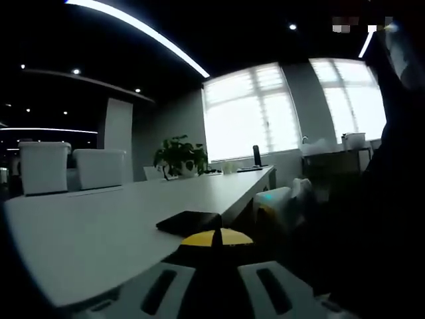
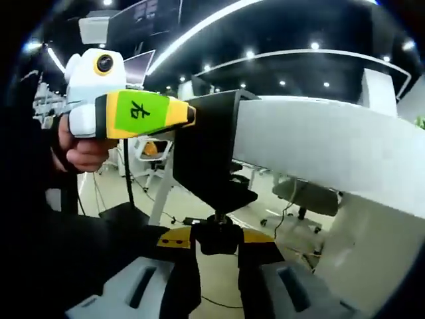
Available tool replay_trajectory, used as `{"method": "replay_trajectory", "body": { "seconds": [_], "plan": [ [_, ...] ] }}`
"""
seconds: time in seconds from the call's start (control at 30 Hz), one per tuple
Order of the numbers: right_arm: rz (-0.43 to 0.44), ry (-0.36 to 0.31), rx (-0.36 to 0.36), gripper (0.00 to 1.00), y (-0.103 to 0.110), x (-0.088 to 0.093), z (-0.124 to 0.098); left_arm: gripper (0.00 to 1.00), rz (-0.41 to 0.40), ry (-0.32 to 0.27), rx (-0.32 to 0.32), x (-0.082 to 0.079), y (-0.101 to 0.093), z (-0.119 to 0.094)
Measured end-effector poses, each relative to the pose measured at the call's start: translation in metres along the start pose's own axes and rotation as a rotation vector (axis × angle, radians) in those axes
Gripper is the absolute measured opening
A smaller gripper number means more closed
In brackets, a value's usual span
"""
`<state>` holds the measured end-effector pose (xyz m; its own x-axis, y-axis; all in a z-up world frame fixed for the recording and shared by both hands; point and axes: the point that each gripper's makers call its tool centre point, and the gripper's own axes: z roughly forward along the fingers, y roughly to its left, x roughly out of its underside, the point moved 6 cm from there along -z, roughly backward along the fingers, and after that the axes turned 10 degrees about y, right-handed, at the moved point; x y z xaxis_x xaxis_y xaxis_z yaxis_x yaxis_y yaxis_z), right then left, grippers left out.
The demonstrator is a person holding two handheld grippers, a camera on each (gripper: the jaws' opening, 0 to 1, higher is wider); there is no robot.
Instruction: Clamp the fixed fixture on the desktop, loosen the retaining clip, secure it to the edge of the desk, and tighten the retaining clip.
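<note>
Since the black clamp (image 2: 209,153) already sits over the bench (image 2: 319,143) edge, these matter:
Right hand-held gripper (image 2: 218,242): pinches the clamp's screw knob (image 2: 216,234) under the bench.
Left hand-held gripper (image 1: 214,279): pinches the clamp's top plate (image 1: 189,221) on the bench.
Slip risk: overturning could skew the clamp; I judge its bite shallow.
Obstruction: office chair (image 2: 305,196) beneath, clear of the knob.
Far: plant (image 1: 179,156), windows (image 1: 249,109).

We see the desk (image 1: 99,226) ahead of the left gripper (image 1: 214,282): smooth matt white top. Black clamp fixture (image 2: 209,153) looks matt plastic/metal, can't tell which; gripper shells pale matt plastic.
</note>
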<state>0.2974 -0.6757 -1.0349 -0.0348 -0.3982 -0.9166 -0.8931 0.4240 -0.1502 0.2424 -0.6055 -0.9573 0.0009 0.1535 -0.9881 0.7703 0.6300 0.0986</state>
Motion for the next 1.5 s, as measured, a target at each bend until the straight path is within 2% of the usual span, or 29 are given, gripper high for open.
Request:
{"method": "replay_trajectory", "body": {
  "seconds": [0.07, 0.13, 0.23, 0.33, 0.4, 0.43, 0.5, 0.57, 0.63, 0.77, 0.87, 0.97, 1.03, 1.1, 1.17, 1.23, 1.27, 1.3, 1.37, 1.43, 1.5],
  "plan": [
    [-0.013, 0.010, -0.056, 0.21, -0.008, 0.002, 0.003, 0.01, 0.003, 0.000, -0.001, 0.000, 0.000, 0.000],
    [-0.038, 0.004, -0.076, 0.21, -0.012, 0.003, 0.006, 0.01, 0.003, 0.001, -0.001, 0.000, 0.000, 0.000],
    [-0.044, -0.016, -0.112, 0.21, -0.005, 0.003, 0.004, 0.01, 0.000, -0.001, -0.001, 0.000, 0.000, 0.000],
    [-0.068, -0.021, -0.117, 0.22, -0.007, 0.004, 0.002, 0.01, -0.006, -0.004, 0.000, 0.000, 0.000, 0.000],
    [-0.001, 0.003, -0.107, 0.22, -0.007, 0.005, 0.000, 0.01, -0.008, -0.004, 0.002, 0.000, 0.000, 0.000],
    [-0.002, 0.011, -0.096, 0.22, -0.006, 0.003, 0.000, 0.01, -0.009, -0.005, 0.003, 0.000, 0.000, 0.000],
    [-0.048, 0.018, -0.017, 0.25, -0.005, 0.002, -0.001, 0.01, -0.010, -0.005, 0.003, -0.001, 0.000, 0.000],
    [-0.042, -0.007, 0.096, 0.28, -0.003, -0.002, -0.005, 0.01, -0.012, -0.005, 0.002, -0.001, 0.001, 0.000],
    [-0.006, -0.033, 0.188, 0.32, -0.002, -0.004, -0.010, 0.01, -0.018, -0.004, 0.002, -0.001, 0.001, 0.000],
    [0.123, 0.013, 0.373, 0.41, 0.010, 0.004, -0.016, 0.01, -0.020, -0.001, 0.002, -0.001, 0.001, 0.001],
    [0.245, 0.014, 0.514, 0.43, 0.020, 0.003, -0.015, 0.01, -0.020, 0.002, 0.002, -0.001, 0.001, 0.001],
    [0.230, 0.023, 0.613, 0.42, 0.024, -0.003, -0.005, 0.01, -0.019, 0.004, 0.003, -0.001, 0.001, 0.001],
    [0.254, 0.020, 0.653, 0.42, 0.024, -0.006, -0.001, 0.01, -0.017, 0.005, 0.002, -0.001, 0.001, 0.001],
    [0.293, 0.049, 0.701, 0.42, 0.021, -0.004, 0.002, 0.01, -0.017, 0.005, 0.003, -0.001, 0.002, 0.001],
    [0.344, 0.059, 0.715, 0.39, 0.018, -0.001, 0.006, 0.01, -0.018, 0.005, 0.005, -0.001, 0.002, 0.001],
    [0.332, 0.045, 0.730, 0.30, 0.020, -0.004, 0.004, 0.01, -0.014, 0.005, 0.004, 0.000, 0.002, 0.001],
    [0.302, 0.051, 0.744, 0.27, 0.021, -0.005, 0.005, 0.01, -0.010, 0.006, 0.004, 0.000, 0.001, 0.000],
    [0.313, 0.061, 0.746, 0.27, 0.021, -0.004, 0.005, 0.01, -0.011, 0.005, 0.005, 0.000, 0.001, 0.000],
    [0.397, 0.059, 0.723, 0.26, 0.024, -0.001, 0.008, 0.01, -0.014, 0.003, 0.006, 0.000, 0.001, 0.000],
    [0.352, 0.065, 0.746, 0.24, 0.024, -0.001, 0.006, 0.01, -0.016, 0.002, 0.006, 0.000, 0.002, 0.000],
    [0.345, 0.063, 0.736, 0.23, 0.023, 0.000, 0.003, 0.01, -0.014, 0.002, 0.007, 0.000, 0.001, 0.001]
  ]
}}
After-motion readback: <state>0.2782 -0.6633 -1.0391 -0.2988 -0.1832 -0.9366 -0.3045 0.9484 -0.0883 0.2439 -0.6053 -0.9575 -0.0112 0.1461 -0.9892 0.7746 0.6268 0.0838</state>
